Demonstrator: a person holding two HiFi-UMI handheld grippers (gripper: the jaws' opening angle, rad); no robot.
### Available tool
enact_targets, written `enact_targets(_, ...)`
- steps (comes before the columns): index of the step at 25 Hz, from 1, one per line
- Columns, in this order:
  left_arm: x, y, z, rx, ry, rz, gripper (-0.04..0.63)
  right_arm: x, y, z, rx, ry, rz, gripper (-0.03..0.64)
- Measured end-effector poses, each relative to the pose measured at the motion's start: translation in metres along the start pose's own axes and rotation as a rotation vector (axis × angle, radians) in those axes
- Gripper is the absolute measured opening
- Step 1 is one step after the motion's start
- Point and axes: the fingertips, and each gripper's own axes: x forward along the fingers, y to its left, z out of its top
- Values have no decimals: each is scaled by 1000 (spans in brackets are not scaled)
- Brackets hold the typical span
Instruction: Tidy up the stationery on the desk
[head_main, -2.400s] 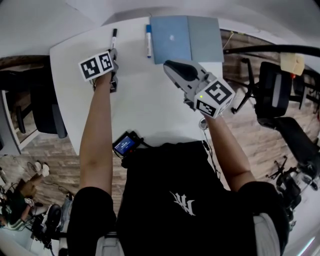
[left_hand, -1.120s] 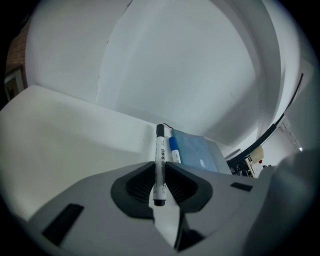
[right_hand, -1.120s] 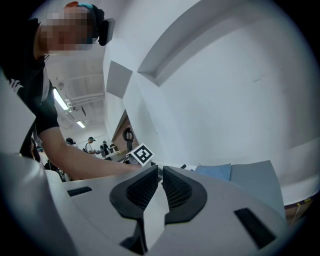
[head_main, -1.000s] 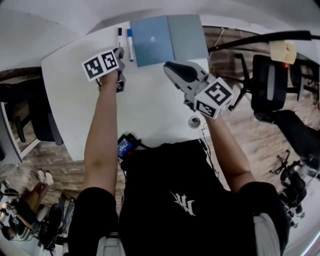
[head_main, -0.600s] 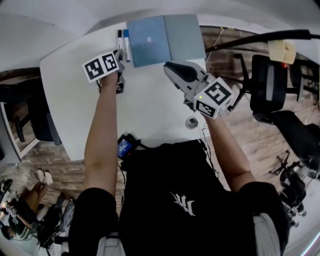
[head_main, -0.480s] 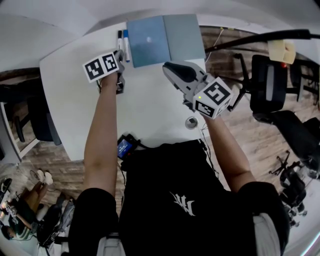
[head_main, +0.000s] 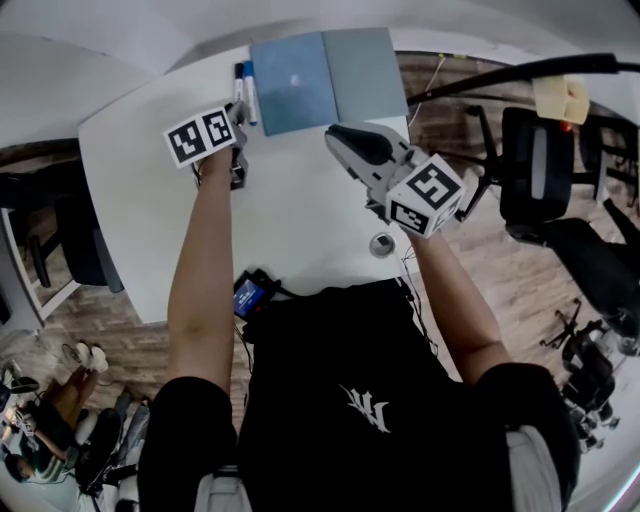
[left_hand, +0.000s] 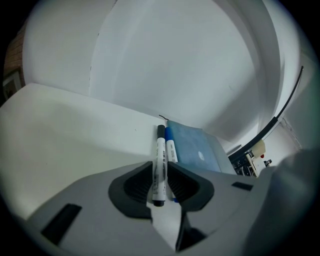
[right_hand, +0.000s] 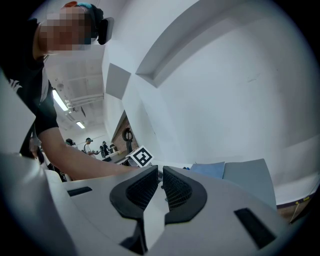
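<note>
Has just been parting left gripper (left_hand: 161, 170) jaws round black marker (left_hand: 159, 157), on worktop (left_hand: 75, 130) beside blue marker (left_hand: 171, 149); holds right gripper (right_hand: 161, 181) jaws together. Could roll it askew by dragging a pad.

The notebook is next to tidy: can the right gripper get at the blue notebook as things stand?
Probably yes. The right gripper hangs just short of the blue notebook, at its near edge, jaws together and empty, with only bare desk between them. It would need to open first.
</note>
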Motion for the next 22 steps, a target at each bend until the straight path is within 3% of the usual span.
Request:
enact_targets(7,-12,0,9,-4,-29,-4,94,0,3,4,-15,0,3,51)
enact_targets(12,-45,-15,34,-23,-137,-72,91,6,17,13,-44,-8,14,51)
enact_targets(19,-127,-32,76,-10,-333,-209,14,16,64,35,-113,-44,46,51)
enact_targets(22,-169,-46,82,26,-377,-320,3,17,89,45,-132,-67,46,51)
